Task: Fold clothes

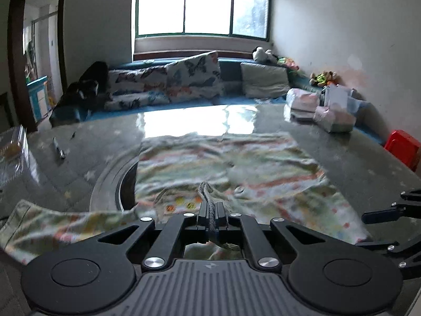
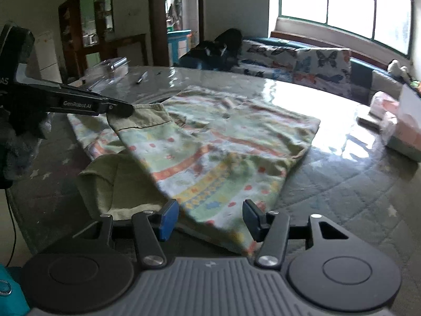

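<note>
One garment (image 2: 215,147) only, thin printed cotton with pastel stripes, spread across the middle of the glossy table (image 2: 342,173), its near hem hanging close to the right gripper (image 2: 208,220); light, limp, sure to sag and crease wherever unsupported, likely to slide easily on the slick tabletop; no stiffness to push against, so better lifted than shoved. Left gripper (image 1: 211,214) clenched on a pinch of cloth at the olive-edged sleeve (image 2: 142,119) on the left; right gripper released, blue pads apart with the near hem lying between and beyond them, not pressed. Best holds judged to be the hemmed edges and corners, where doubled seams give firmer purchase; a matching pinch at the near hem needed before any fold.
</note>
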